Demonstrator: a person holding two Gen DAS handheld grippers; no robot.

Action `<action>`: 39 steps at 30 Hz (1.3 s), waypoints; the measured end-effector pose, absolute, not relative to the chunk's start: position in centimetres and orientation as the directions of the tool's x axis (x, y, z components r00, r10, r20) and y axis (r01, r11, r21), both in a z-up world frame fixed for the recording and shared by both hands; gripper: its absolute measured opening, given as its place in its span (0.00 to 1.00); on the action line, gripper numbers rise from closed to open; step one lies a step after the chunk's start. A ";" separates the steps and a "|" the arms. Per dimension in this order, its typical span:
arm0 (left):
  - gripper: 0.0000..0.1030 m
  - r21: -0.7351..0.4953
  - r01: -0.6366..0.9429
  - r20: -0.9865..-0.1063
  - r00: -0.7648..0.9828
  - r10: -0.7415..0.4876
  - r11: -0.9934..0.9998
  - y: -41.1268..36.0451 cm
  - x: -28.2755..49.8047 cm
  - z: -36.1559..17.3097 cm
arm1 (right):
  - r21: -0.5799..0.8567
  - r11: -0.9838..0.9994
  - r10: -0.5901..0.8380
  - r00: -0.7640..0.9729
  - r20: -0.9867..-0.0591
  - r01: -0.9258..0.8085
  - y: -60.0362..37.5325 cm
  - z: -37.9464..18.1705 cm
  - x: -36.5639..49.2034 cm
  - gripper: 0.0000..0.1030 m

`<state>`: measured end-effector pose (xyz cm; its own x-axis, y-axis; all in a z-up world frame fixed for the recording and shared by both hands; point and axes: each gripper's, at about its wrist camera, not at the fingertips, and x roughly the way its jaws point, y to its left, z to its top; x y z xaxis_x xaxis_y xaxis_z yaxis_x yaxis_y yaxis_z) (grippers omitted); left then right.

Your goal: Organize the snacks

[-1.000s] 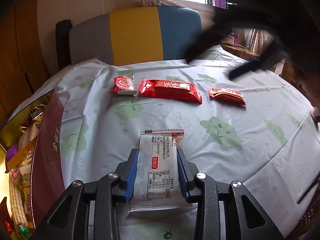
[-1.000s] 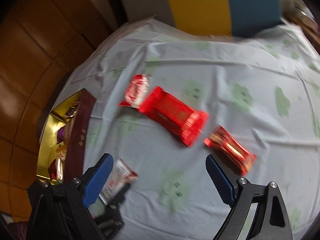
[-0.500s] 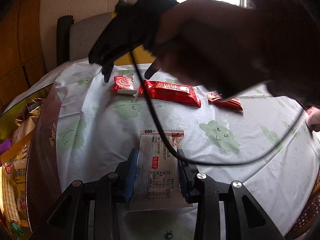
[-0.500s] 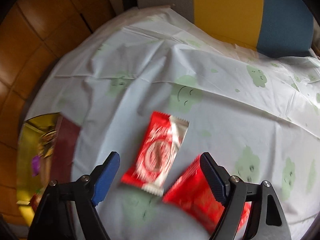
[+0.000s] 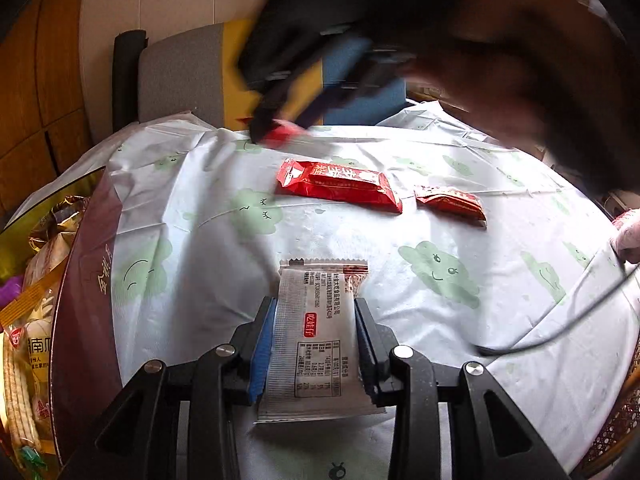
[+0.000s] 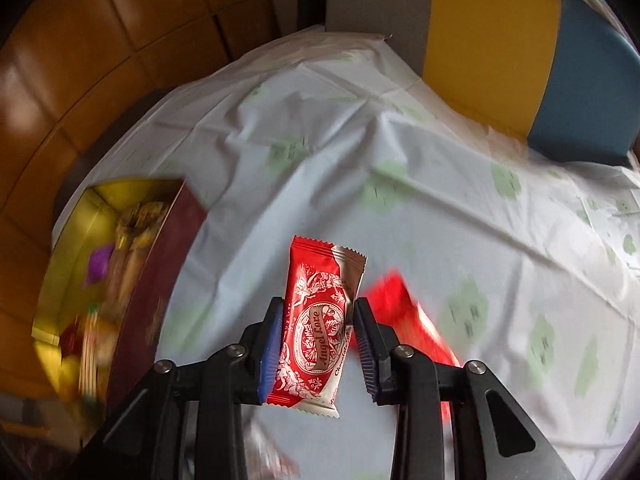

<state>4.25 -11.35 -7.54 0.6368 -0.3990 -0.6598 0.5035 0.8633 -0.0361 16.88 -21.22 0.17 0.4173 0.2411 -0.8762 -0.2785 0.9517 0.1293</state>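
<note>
**A:** What do you see from the left wrist camera?

**B:** The left gripper (image 5: 315, 346) is closed narrowly on a silver-white snack packet (image 5: 310, 344). Its printed back side faces up, and both blue pads press on its long edges. The packet lies low over the pale tablecloth (image 5: 460, 340) with green cloud faces. Further away on the cloth lie a long red packet (image 5: 339, 186) and, just beside its right end, a smaller red packet (image 5: 450, 203). At the left edge there is a dark red box (image 5: 86, 320) with a gold inside, full of other snacks. A person's hand (image 5: 500, 60) with the right gripper, blurred, is above the far part of the table, with something red at its tip.

**A:** And from the right wrist camera?

**B:** The right gripper (image 6: 318, 350) has just been closing, and now its pads squeeze a red and white packet (image 6: 318, 328) marked "Angel Love". The packet stands out forward from the jaws, above the cloth. The long red packet (image 6: 404, 320) is blurred, just behind it on the right. The box is at the left, and a chair (image 6: 520, 52) with yellow and blue back stands behind the table.
</note>
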 end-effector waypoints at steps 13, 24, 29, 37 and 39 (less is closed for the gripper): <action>0.36 -0.012 0.501 -0.660 0.646 -0.384 0.865 -11.6 4.2 -7.5 | 0.119 0.971 0.180 0.310 -0.933 -0.206 -26.0 -5.6 7.6 0.43; 0.36 0.023 0.498 -0.660 0.658 -0.361 0.867 -12.0 3.8 -7.5 | 0.079 0.950 0.180 0.322 -0.929 -0.301 -24.3 -6.2 6.5 0.75; 0.36 0.024 0.498 -0.661 0.659 -0.361 0.867 -11.9 3.9 -7.6 | 0.089 0.951 0.182 0.302 -0.936 -0.297 -24.3 -6.1 7.2 0.75; 0.36 0.024 0.499 -0.660 0.659 -0.361 0.867 -12.0 3.9 -7.6 | 0.079 0.946 0.175 0.290 -0.941 -0.315 -23.2 -6.7 7.8 0.78; 0.36 0.025 0.498 -0.660 0.659 -0.360 0.867 -12.0 3.9 -7.6 | 0.076 0.945 0.174 0.290 -0.941 -0.318 -23.2 -6.8 7.5 0.78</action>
<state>3.89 -11.99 -7.56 0.6589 -0.3600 -0.6604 0.4983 0.8666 0.0248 7.49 -23.24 -6.76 0.2897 0.1738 -0.9412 -0.3183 0.9449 0.0765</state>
